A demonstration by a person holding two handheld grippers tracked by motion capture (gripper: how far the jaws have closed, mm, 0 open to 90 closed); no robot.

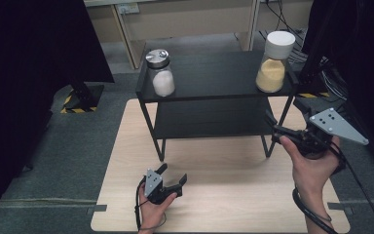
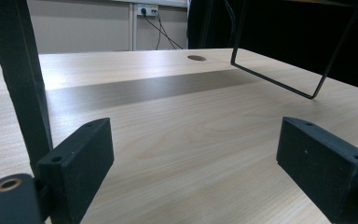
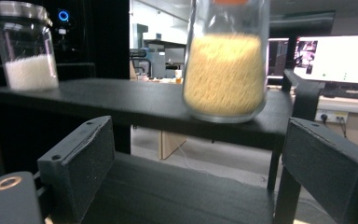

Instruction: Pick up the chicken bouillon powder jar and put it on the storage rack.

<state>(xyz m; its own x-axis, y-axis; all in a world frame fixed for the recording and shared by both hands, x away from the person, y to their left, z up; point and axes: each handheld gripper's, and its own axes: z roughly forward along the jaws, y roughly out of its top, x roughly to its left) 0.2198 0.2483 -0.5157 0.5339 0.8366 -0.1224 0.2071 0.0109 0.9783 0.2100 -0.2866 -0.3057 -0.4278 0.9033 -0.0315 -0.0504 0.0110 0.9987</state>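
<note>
The left gripper (image 1: 168, 181) rests low on the near part of the desk (image 1: 224, 195), its jaws spread apart with nothing but bare wood between them. It poses little risk where it is, though its trailing cable could drag if the hand swings suddenly.

The right gripper (image 1: 277, 127) is held up at the right end of the black two-tier shelf (image 1: 214, 78), jaws released and empty, facing the jar of yellow grains (image 1: 272, 62). In the right gripper view that jar (image 3: 226, 70) stands on the top board, above and beyond the jaws, near the board's edge. This is where I judge the trouble lies: the jaws currently sit level with the lower tier, so pushing forward from here would strike the top board's edge or the thin corner leg (image 1: 287, 105) rather than meet the glass. The jar is tall and close to the edge; a nudge from one jaw before both are around it could tip it off the shelf. Smooth glass may also slip in a loose grip.

Farther left on the same board, well apart, stands the jar of white grains (image 1: 160, 73) with a metal lid, out of the way. Behind the shelf are wooden furniture and cables on the floor.
</note>
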